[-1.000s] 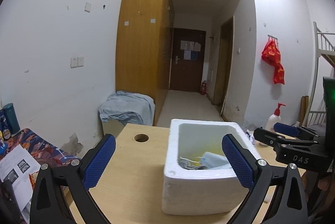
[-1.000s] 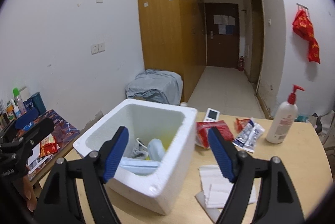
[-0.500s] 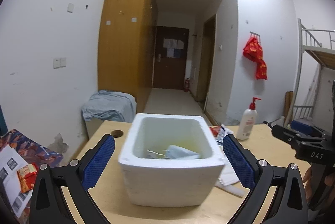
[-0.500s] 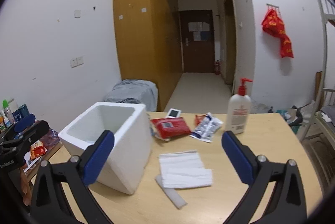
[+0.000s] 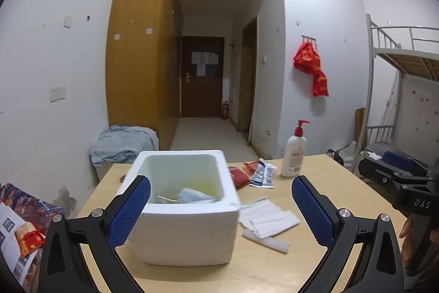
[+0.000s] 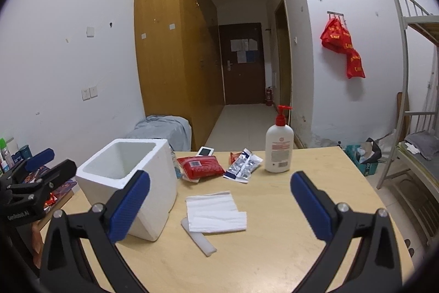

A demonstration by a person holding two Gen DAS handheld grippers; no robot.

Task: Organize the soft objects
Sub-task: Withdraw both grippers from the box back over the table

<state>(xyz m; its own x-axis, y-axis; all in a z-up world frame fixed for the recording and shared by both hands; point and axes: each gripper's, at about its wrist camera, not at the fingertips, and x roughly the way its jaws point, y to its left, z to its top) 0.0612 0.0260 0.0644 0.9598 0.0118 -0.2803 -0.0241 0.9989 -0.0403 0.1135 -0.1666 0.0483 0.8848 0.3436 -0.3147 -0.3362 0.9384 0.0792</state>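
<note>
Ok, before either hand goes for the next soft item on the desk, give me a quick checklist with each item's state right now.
1. Right tongs open and empty: ok.
2. Left tongs open and empty: ok.
3. Foam box upright, top open: ok.
4. Room left in the box: ok; the left wrist view shows only a face mask low inside.
5. Next item reachable: ok; the folded white tissue lies flat on the desk, apart from the box.
6. Tissue free to lift: cannot tell; its near edge overlaps a white foam strip.
</note>
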